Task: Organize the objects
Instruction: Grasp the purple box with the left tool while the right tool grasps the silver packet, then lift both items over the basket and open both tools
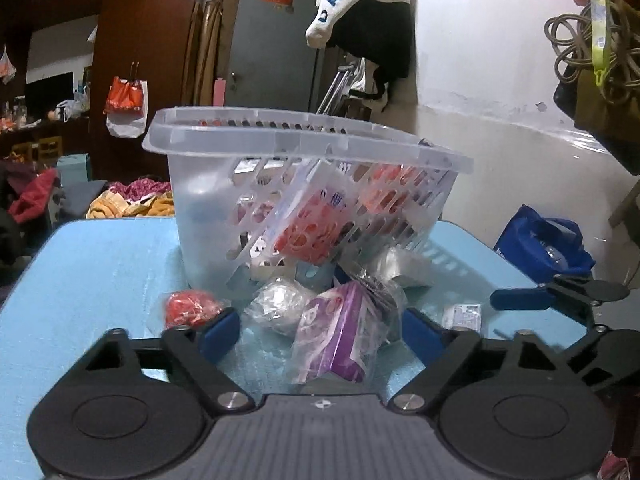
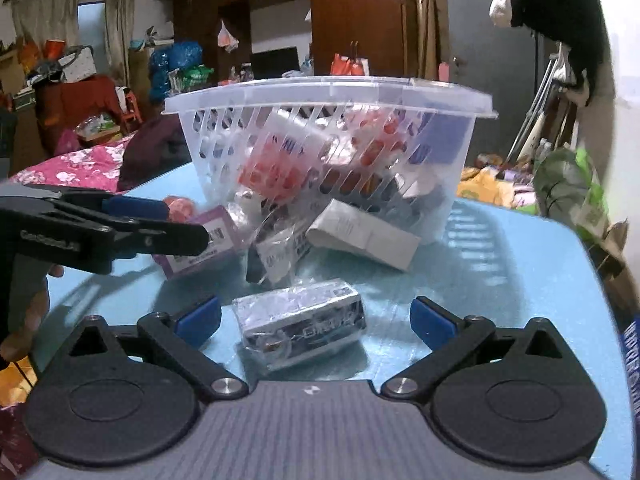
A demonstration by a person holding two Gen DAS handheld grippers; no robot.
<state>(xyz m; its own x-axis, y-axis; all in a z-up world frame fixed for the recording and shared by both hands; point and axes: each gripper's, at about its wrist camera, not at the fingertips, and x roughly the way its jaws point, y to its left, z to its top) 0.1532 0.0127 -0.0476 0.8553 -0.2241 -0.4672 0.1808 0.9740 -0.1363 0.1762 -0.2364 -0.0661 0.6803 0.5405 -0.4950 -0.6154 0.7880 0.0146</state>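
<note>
A clear slotted plastic basket (image 1: 208,216) stands tilted on the blue table (image 1: 100,264), with red-and-white packets inside; it also shows in the right wrist view (image 2: 224,136). Loose items lie in front of it. My left gripper (image 1: 320,332) is open, its fingers on either side of a purple bagged box (image 1: 340,332), with a red bagged item (image 1: 188,306) at its left finger. My right gripper (image 2: 316,320) is open around a silver wrapped box (image 2: 300,320). A white carton (image 2: 360,236) leans on the basket. The left gripper also shows in the right wrist view (image 2: 160,220).
A small white packet (image 1: 462,316) lies right of the purple box. A blue bag (image 1: 544,240) sits beyond the table's right edge. Clothes and clutter fill the room at the left. A white wall with hanging clothes stands behind the basket.
</note>
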